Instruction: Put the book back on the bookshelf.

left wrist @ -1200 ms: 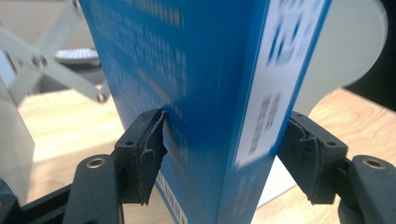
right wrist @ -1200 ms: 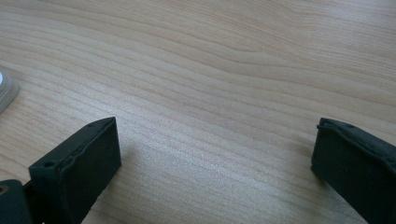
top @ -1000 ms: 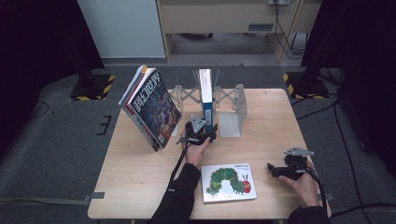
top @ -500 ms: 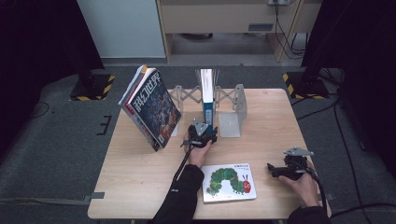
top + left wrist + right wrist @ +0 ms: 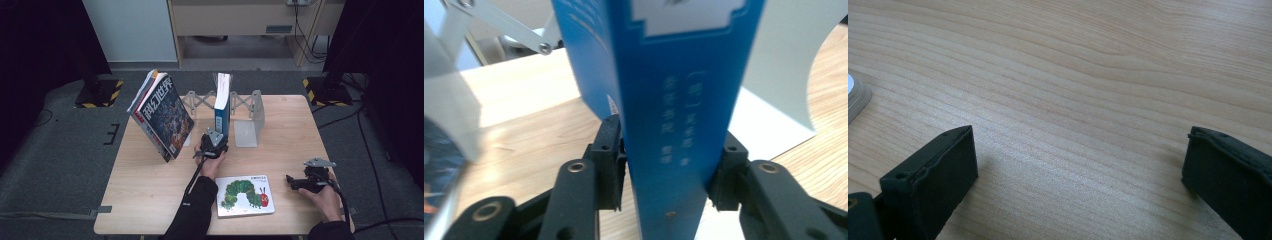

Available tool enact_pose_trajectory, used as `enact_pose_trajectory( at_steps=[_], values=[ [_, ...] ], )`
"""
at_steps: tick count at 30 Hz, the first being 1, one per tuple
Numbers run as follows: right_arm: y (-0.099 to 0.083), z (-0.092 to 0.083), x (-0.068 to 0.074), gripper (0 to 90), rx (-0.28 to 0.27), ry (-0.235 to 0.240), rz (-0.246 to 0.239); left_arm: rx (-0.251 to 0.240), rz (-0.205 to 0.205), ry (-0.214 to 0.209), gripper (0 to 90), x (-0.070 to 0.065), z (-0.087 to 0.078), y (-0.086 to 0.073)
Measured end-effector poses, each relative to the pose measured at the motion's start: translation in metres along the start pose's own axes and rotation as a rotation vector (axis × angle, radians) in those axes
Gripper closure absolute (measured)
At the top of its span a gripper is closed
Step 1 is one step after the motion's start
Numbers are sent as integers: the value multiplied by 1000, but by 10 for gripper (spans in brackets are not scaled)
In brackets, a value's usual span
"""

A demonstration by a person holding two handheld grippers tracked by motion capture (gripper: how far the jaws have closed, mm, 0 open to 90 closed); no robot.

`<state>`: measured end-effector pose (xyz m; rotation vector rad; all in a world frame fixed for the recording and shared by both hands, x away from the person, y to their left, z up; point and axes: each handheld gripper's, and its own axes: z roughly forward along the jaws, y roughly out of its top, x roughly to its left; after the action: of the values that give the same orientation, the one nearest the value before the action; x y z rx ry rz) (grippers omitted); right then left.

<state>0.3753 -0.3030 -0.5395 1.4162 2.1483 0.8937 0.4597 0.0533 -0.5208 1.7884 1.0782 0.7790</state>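
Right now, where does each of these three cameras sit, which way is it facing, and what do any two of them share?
High view: fixed above the person's side, looking forward and down on the table; both forearms, left gripper and right gripper show.
Left gripper view: rides the left gripper, looking along its jaws at the blue book they clamp.
Right gripper view: rides the right gripper, looking down at bare tabletop between open jaws.
Shared: high and left gripper views both show the blue book and the metal bookend.

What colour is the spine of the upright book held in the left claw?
Blue, with pale lettering, on the upright book's spine; the left gripper view shows it best.
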Motion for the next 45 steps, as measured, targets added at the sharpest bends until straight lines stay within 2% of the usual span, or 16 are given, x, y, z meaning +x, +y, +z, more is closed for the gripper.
enact_pose_trajectory(
  at_steps=[5, 11, 14, 19, 21, 24, 27, 32, 36, 40, 45],
  values=[
    [0, 0, 0, 15, 1, 0, 3, 7, -5, 6, 591, 11, -5, -1],
    [0, 0, 0, 14, 2, 1, 2, 11, 30, 24, 567, 6, -5, 0],
    [0, 0, 0, 14, 2, 0, 3, -6, 16, 1, 535, 5, -7, 0],
    [0, 0, 0, 14, 2, 1, 3, -84, 0, -29, 508, 6, -20, 6],
    [0, 0, 0, 14, 2, 0, 2, -95, -6, -34, 528, 7, -25, 7],
    [0, 0, 0, 14, 1, -1, 2, -107, -35, -48, 542, 7, -25, 6],
    [0, 0, 0, 14, 1, 0, 2, -126, -43, -44, 545, 3, -24, 4],
    [0, 0, 0, 14, 0, 0, 4, -124, -34, -39, 545, -5, -21, 6],
    [0, 0, 0, 14, 1, 0, 4, -125, -48, -42, 533, -4, -19, 6],
    [0, 0, 0, 14, 0, 0, 3, -95, -38, -43, 532, -4, -17, 12],
    [0, 0, 0, 14, 0, -1, 4, -107, -45, -38, 532, -5, -15, 11]
  ],
)
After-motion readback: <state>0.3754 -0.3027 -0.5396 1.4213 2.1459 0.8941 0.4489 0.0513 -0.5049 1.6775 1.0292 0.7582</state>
